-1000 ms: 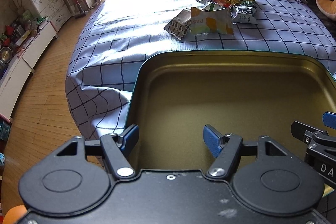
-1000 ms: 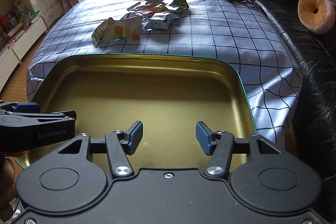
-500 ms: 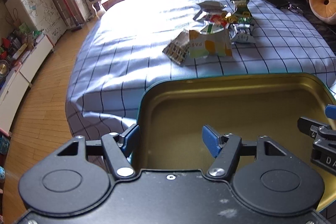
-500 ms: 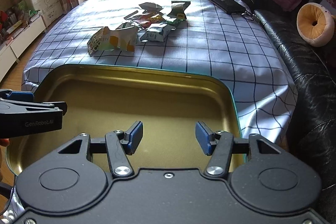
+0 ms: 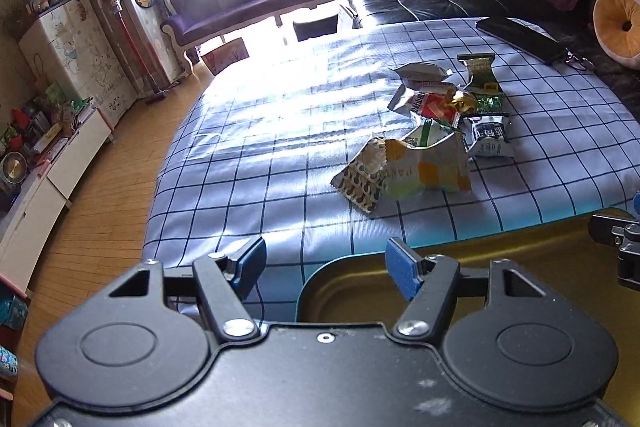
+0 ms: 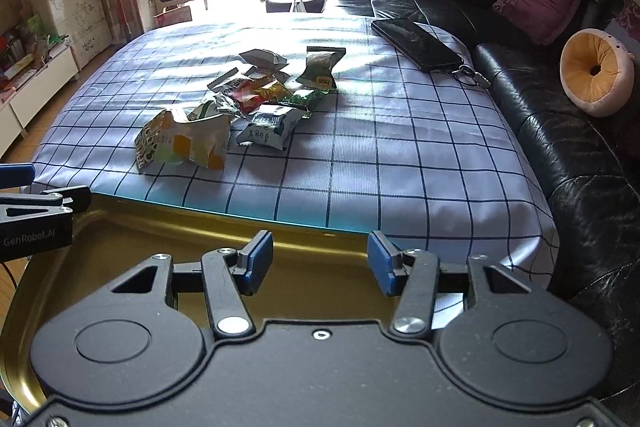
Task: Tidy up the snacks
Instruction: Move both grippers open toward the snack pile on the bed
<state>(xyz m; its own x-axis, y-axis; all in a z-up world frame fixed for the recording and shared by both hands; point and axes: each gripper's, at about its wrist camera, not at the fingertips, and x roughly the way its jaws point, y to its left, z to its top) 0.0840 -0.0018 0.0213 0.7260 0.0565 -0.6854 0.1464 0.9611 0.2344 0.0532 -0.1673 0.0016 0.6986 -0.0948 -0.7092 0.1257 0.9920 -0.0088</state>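
Left wrist view: I've drawn both wide, empty grippers, left gripper (image 5: pixel 326 267) and right gripper (image 6: pixel 320 259), back from the gold tin (image 5: pixel 520 263), which now sits low in frame, probably freeing me for the snack pile (image 5: pixel 436 131) at upper right.

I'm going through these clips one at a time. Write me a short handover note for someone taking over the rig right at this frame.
Left tool: open, nothing between its pads, at the near-left corner of the gold tin tray.
Right tool: open, empty, over the tray's far rim.
Tray: near edge of the checked cloth, no snacks visible in it.
Snack pile: loose packets mid-cloth, beyond the tray; the big torn yellow-and-white bag is nearest.
Done: no snack sorted yet.
Left: move every packet into the tray, probably starting with the nearest bag.
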